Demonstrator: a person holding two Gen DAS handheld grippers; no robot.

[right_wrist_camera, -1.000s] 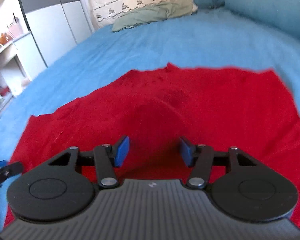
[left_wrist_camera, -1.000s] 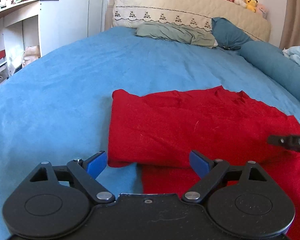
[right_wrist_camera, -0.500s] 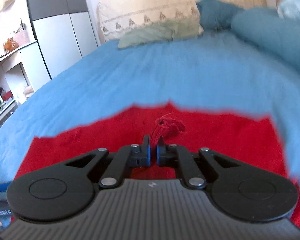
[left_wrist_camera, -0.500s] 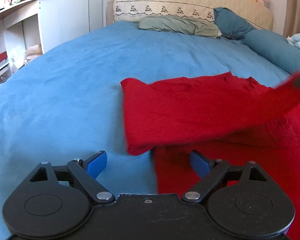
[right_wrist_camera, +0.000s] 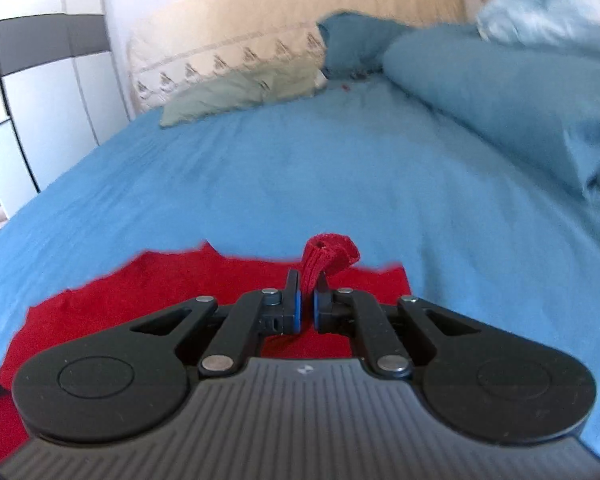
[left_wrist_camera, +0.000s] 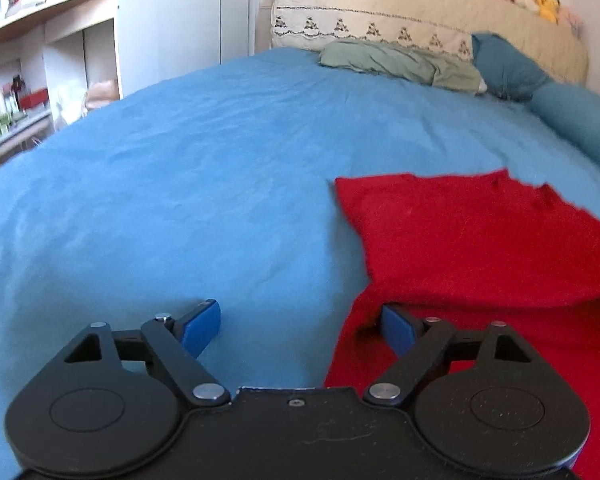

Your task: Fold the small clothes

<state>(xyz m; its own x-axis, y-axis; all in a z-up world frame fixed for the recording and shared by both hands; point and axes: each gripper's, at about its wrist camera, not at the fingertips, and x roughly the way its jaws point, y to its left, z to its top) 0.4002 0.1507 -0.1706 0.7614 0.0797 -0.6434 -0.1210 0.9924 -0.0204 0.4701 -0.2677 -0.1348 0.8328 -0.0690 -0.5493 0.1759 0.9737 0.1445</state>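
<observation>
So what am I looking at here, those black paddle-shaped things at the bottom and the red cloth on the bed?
Those black shapes are hand-held grippers, one in each of a person's hands; there is no robot arm. Each carries a camera looking forward along its two blue-tipped fingers, so each picture is one gripper's own view.

In the left hand's view, the left gripper is open, with a folded red garment lying ahead to the right on the blue bedsheet.

In the right hand's view, the right gripper is shut on a bunched bit of the same red cloth. Pillows and a rolled blue duvet lie farther up the bed.
</observation>
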